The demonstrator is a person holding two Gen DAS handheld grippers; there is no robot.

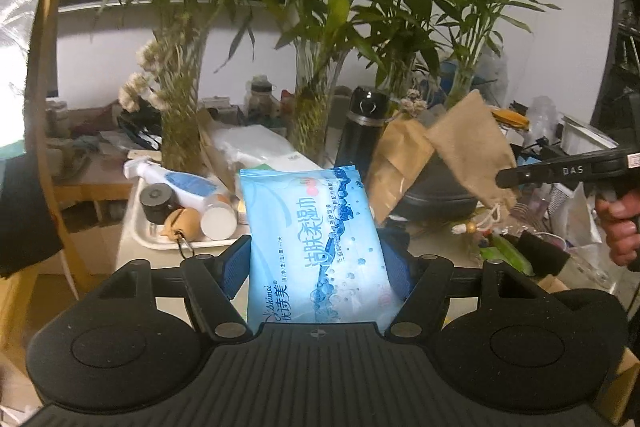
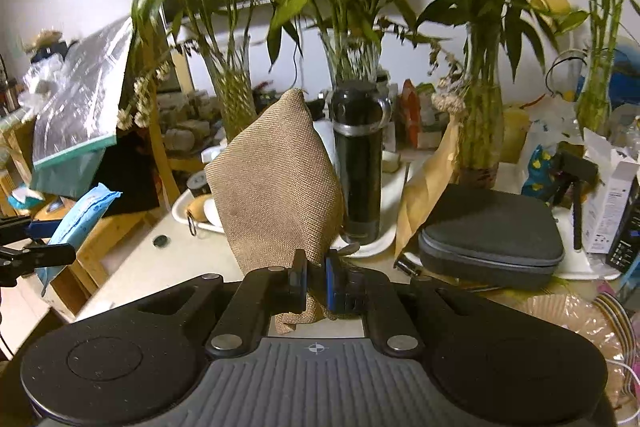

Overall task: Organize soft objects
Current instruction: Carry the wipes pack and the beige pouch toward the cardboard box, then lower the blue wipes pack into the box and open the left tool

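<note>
Left gripper (image 1: 318, 263) clamped on blue wet-wipe pack (image 1: 316, 247), held centre frame above cluttered table (image 2: 160, 267). Right gripper (image 2: 316, 283) pinched tight on neck of burlap pouch (image 2: 276, 195), standing up mid-frame beside black flask (image 2: 358, 163). Grey zip case (image 2: 492, 235) lower right, off to the side.

Blue wet-wipes pack (image 1: 320, 243) and tan burlap pouch (image 2: 276, 183), each held aloft.

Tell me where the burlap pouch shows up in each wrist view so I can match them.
Left wrist: burlap pouch right of centre, hanging from the right gripper.
Right wrist: burlap pouch centre, pinched at its lower end.
Shared landmark: black flask, left of the pouch in one, right in the other.
</note>
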